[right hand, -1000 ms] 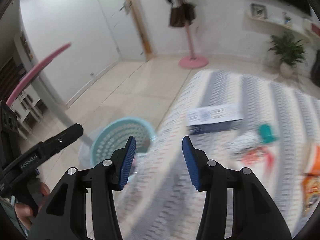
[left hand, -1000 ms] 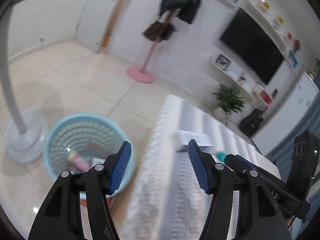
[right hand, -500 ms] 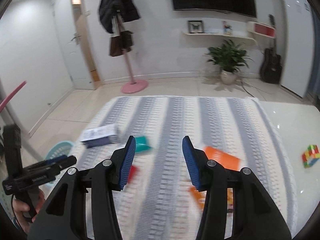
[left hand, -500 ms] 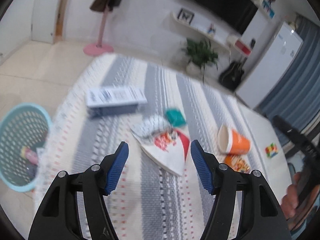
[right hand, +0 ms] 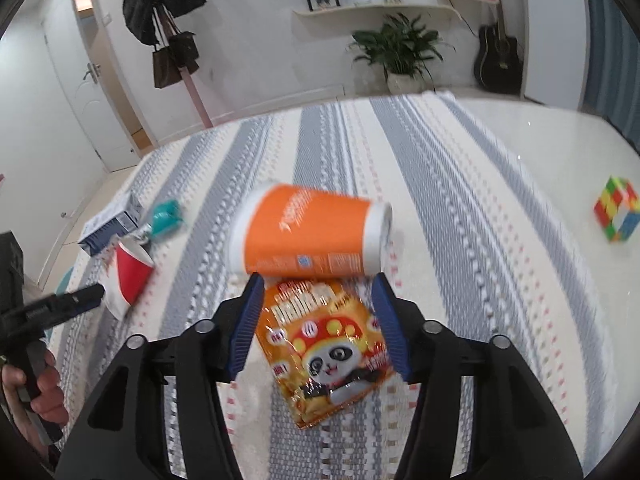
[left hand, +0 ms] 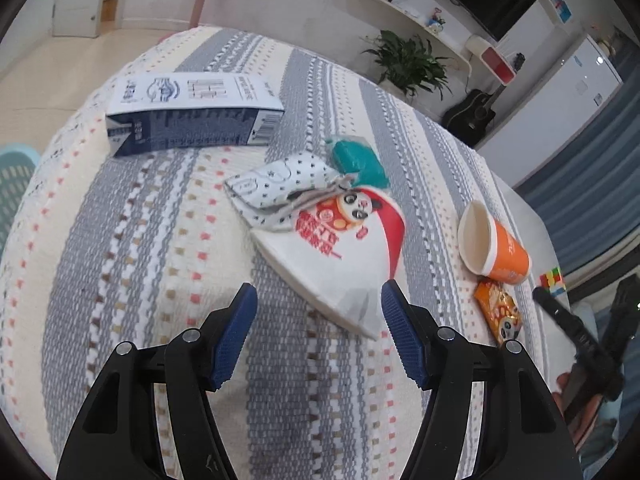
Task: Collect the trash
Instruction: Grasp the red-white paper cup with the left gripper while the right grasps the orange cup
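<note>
Trash lies on a striped rug (left hand: 120, 240). In the left wrist view my left gripper (left hand: 318, 320) is open just short of a white and red panda bag (left hand: 340, 248); beyond it lie a dotted wrapper (left hand: 280, 184), a teal wrapper (left hand: 358, 158), a blue and white carton (left hand: 188, 114), an orange cup (left hand: 494, 246) and an orange snack packet (left hand: 498, 314). In the right wrist view my right gripper (right hand: 318, 308) is open over the orange snack packet (right hand: 324, 352), with the orange cup (right hand: 308, 236) lying just beyond.
A teal basket (left hand: 14, 184) shows at the rug's left edge. A colour cube (right hand: 616, 208) sits on the floor to the right. A potted plant (right hand: 400, 52), a guitar (right hand: 498, 62) and a coat stand (right hand: 176, 40) stand by the far wall.
Both grippers swung away from the teal basket toward the rug. The left came close to the panda bag; the right came down over the snack packet and cup.
</note>
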A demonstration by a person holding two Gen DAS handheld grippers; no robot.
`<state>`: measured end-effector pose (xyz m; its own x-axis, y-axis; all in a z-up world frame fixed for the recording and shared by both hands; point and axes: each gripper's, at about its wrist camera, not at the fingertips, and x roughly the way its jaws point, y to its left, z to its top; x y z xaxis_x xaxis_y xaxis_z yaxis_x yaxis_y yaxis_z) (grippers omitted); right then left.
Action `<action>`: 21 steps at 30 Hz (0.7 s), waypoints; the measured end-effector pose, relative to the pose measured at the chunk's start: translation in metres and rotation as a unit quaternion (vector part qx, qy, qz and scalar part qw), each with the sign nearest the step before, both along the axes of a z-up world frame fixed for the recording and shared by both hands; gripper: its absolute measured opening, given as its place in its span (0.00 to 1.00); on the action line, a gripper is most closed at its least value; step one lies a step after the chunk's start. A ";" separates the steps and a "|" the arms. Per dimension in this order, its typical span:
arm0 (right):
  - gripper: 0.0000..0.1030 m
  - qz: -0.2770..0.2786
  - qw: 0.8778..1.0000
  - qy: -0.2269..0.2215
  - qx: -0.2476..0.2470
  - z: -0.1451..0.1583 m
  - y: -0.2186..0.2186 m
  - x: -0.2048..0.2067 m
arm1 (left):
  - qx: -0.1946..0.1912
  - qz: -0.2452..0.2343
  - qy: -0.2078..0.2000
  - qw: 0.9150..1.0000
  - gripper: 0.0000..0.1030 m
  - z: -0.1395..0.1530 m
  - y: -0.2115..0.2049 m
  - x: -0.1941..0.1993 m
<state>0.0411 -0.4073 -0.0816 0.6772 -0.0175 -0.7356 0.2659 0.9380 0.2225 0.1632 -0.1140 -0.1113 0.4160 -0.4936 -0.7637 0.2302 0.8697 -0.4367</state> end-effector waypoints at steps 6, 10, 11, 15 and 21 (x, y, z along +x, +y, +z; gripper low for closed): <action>0.66 -0.001 0.999 -0.014 -0.040 0.012 0.000 0.022 | 0.016 0.043 -0.018 0.999 0.62 0.003 0.008 0.012; 0.67 0.003 0.999 -0.016 -0.030 0.018 -0.019 0.052 | 0.006 0.047 -0.015 0.999 0.64 -0.005 0.009 0.030; 0.67 0.005 1.000 -0.009 -0.022 0.015 -0.024 0.060 | 0.004 0.047 -0.017 0.999 0.65 -0.004 0.009 0.032; 0.67 0.012 0.999 0.024 0.028 -0.004 -0.040 0.087 | -0.017 0.036 -0.013 0.999 0.65 -0.005 0.010 0.038; 0.55 0.057 0.992 0.036 0.105 -0.015 -0.029 0.072 | -0.066 -0.027 0.016 0.997 0.61 -0.007 0.001 0.031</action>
<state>0.1129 -0.4367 -0.0961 0.6122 0.2147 -0.7610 0.1837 0.8975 0.4010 0.1938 -0.1131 -0.1182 0.3624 -0.6127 -0.7023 0.2601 0.7901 -0.5550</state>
